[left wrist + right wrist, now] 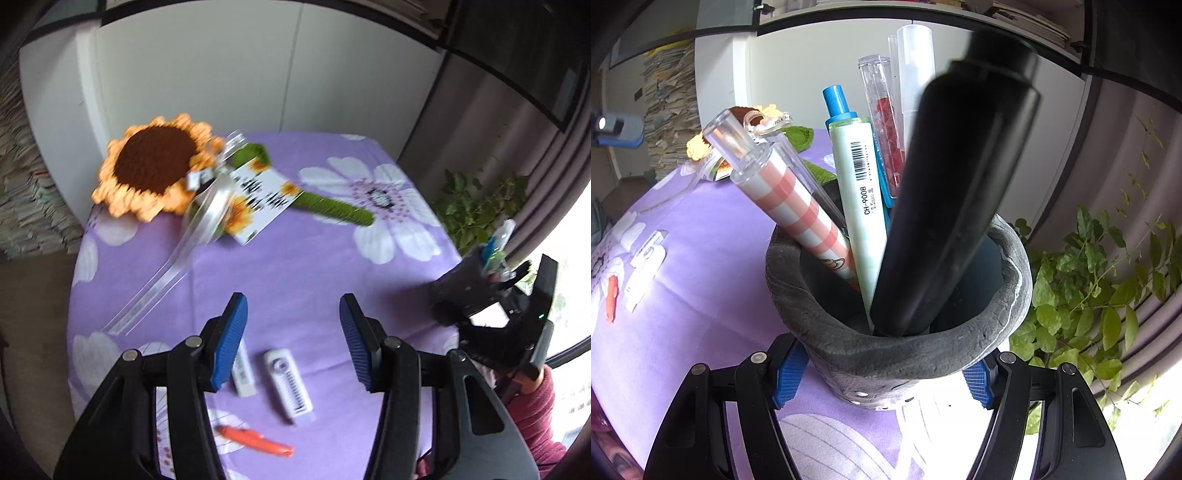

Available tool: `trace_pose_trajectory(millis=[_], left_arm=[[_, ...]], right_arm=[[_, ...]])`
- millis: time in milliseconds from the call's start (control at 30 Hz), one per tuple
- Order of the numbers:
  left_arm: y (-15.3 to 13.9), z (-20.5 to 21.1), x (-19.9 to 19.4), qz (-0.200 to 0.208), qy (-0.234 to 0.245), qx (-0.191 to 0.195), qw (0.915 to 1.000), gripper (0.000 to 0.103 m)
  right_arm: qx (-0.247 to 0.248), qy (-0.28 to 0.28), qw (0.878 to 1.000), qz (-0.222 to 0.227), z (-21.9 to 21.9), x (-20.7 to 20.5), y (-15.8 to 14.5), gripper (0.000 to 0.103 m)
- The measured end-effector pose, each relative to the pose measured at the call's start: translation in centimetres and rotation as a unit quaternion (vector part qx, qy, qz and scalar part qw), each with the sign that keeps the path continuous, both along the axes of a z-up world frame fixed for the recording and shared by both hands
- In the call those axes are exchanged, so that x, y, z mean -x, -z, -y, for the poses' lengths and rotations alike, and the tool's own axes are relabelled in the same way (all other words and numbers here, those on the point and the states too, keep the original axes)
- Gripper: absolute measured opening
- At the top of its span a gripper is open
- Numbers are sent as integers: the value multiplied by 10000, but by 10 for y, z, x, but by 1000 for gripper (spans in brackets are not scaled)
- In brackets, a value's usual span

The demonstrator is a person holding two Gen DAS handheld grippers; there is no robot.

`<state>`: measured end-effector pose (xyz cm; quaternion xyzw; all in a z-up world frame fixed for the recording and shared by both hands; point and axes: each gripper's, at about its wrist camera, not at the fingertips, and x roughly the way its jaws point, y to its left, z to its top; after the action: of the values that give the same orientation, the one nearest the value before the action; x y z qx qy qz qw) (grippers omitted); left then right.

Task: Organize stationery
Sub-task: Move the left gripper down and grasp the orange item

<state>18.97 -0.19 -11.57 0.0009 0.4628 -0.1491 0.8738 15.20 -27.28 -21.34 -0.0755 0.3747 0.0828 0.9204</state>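
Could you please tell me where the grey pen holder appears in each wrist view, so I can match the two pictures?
Left wrist view: the pen holder sits at the far right edge, tilted, clamped by the right gripper.
Right wrist view: the pen holder fills the lower centre, between the blue pads, full of pens.
Shared landmark: the orange cutter on the purple cloth, at the far left edge in the right wrist view.
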Motion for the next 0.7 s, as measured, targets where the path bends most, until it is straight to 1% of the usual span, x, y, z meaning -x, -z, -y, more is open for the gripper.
trace_pose_trajectory(millis=[67,167,367,433,500,567,600,633,700], left_arm=[[14,-18,4,-158,-216,-99,9996,50],[30,-37,10,-331,-442,-85,9984,50],[45,-51,29,-578,-539,-184,9967,50],[49,-57,34,-775,-626,-127,9949,50],[57,-65,36,-1176,-858,-30,9893,48],[66,-72,39,-1655,-1106,195,9798,48],[68,-74,42,-1814,-1156,392,9758,45],[70,-75,43,-1943,-1198,530,9722,39],[73,-74,42,-2096,-1326,605,9669,34]], right_arm=[[-41,-117,9999,-2,-1,1,0,72],[-44,-328,9995,1,-4,1,-1,72],[-10,-593,9982,42,-24,-12,-1,72],[17,-703,9975,56,-32,-16,-1,72],[74,-784,9969,81,-39,-21,-1,72],[84,-833,9965,80,-41,-26,-1,72],[69,-843,9964,71,-41,-28,-2,72],[53,-849,9964,61,-40,-30,-1,73],[48,-847,9964,41,-35,-31,-1,73]])
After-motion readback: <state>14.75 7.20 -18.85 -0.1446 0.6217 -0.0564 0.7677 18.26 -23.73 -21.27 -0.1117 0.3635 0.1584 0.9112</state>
